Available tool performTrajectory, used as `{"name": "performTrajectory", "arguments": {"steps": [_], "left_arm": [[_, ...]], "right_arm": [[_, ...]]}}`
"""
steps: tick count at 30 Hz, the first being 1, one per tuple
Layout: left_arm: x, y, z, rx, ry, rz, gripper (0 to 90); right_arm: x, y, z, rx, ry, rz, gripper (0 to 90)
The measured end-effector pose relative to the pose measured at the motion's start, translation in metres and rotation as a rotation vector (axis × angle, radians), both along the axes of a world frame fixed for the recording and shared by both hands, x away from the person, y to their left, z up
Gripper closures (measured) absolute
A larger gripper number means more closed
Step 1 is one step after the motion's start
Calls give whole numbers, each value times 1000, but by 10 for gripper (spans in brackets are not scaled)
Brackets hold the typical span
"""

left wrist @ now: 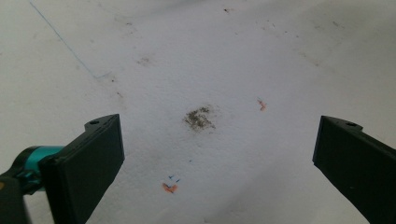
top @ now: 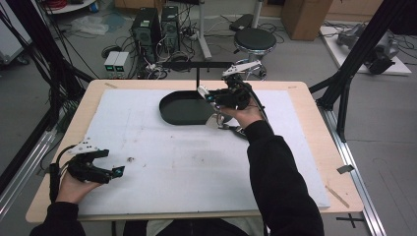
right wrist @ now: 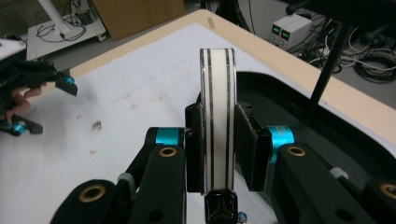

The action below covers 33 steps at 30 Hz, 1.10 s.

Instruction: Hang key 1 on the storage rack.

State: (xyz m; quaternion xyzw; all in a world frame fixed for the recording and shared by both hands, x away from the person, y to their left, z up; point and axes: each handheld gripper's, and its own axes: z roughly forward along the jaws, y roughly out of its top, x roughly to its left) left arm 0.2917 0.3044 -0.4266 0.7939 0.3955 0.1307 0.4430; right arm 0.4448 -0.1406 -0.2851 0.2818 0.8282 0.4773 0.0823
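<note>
Right gripper (right wrist: 218, 149) clamps white disc-shaped object with dark bands (right wrist: 217, 116) edge-on between its pads, held above near rim of black oval tray (top: 182, 109) at far side of table; upright grip likely chosen to carry it clear of tray wall, though whether heading in or out cannot be told; left gripper (left wrist: 217, 154) waits over stained white mat (left wrist: 196, 60), jaws wide apart, nothing between them, kept out of working hand's way.

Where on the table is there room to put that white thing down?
The white mat is bare between the left gripper and the right sleeve, apart from a small stain. It is crowded by the black tray, where the right gripper holds the white disc.
</note>
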Motion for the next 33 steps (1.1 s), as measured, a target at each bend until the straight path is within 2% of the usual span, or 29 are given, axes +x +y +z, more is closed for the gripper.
{"name": "performTrajectory", "arguments": {"steps": [6,14,21,24,26,29,33], "left_arm": [[0,-2,0,-1,7,-9,25],[1,-5,-1,4,7,-16,24],[4,-6,-2,-3,7,-20,25],[5,-6,-3,0,7,-26,25],[5,-6,-3,-2,6,-25,24],[5,-6,-2,-17,5,-17,25],[5,-6,-3,-16,4,-18,25]], "right_arm": [[11,12,9,-4,-13,4,750],[26,23,11,-12,-12,-2,750],[40,29,29,-8,-47,-15,749],[45,30,33,-5,-47,-19,749],[49,33,36,-19,-50,-24,750],[56,37,41,-11,-53,-19,749],[65,43,47,-40,-76,-20,751]]}}
